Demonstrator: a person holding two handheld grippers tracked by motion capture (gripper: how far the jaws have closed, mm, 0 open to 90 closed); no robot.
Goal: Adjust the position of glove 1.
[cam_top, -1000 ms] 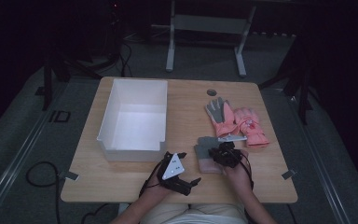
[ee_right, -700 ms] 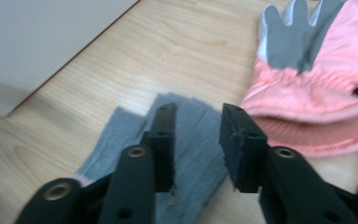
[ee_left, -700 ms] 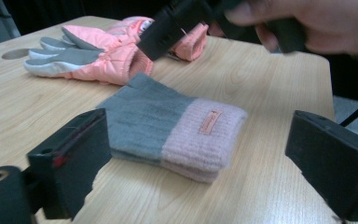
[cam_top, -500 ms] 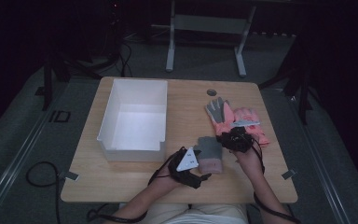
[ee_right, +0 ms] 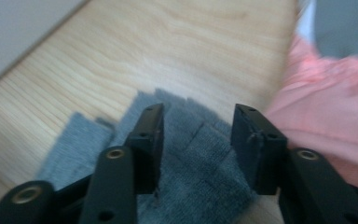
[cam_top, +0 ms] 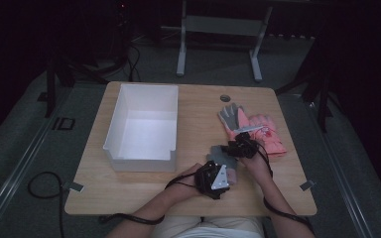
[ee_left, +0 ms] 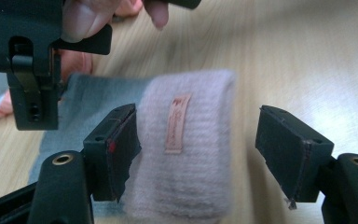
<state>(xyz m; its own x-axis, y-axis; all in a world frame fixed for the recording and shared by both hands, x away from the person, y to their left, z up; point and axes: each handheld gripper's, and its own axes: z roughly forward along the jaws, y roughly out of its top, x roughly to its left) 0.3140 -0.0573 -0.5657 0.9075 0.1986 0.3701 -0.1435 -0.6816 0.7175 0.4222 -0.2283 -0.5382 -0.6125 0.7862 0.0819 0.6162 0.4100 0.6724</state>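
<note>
Here, the white bin [cam_top: 141, 126] sits on the table [cam_top: 198, 106], and the grey glove [cam_top: 222, 157] lies just right of the bin's near corner. The left gripper [ee_left: 200, 149], jaws just closing, straddles its pink cuff [ee_left: 186, 140] ungripped; the right gripper [ee_right: 196, 144], just opening, hovers released over its fingers.

A light wooden table [cam_top: 144, 193] with rounded corners stands on grey carpet, a small round grommet [cam_top: 225, 98] set near its far edge. On its left half sits an open white bin [cam_top: 141, 126]. On the right half lie pink gloves [cam_top: 263, 134], one turned grey palm up, touching each other. Just nearer the front edge lies a grey glove [cam_top: 221, 157], its pale pink cuff [ee_left: 186, 154] toward the front, flat on the wood.
</note>
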